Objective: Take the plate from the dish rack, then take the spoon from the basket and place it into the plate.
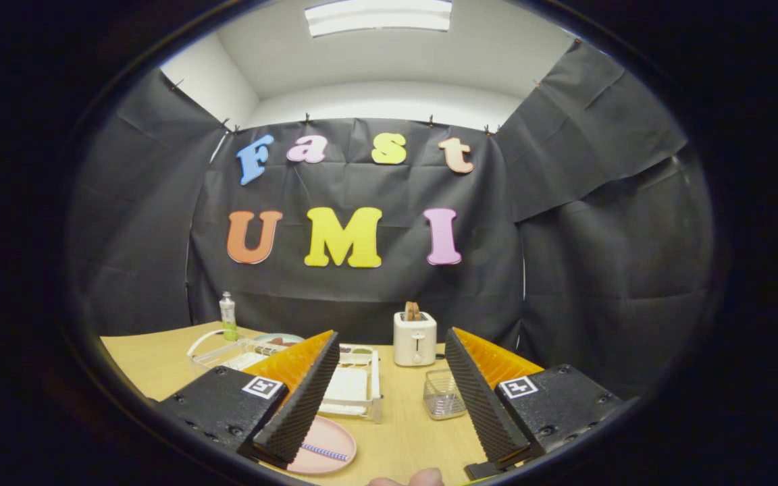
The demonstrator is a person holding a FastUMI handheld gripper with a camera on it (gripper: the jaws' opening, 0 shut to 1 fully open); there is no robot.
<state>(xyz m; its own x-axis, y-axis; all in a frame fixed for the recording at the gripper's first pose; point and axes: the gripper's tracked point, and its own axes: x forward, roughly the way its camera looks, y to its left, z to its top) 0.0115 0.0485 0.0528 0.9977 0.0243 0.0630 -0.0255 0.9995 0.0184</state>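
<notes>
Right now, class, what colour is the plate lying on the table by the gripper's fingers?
Pink: the plate shows best in the gripper view, partly behind one finger of the open gripper.

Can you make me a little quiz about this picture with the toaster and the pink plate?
1. True or false: the gripper has its fingers wide apart, holding nothing.
2. What lies on the pink plate? A) a fork B) a spoon with a blue-and-white handle C) a cup
3. Fill in: the white toaster stands beyond the fingers, and the clear wire ______ sits on the table just in front of it.

Key: 1 true; 2 B; 3 basket
</notes>
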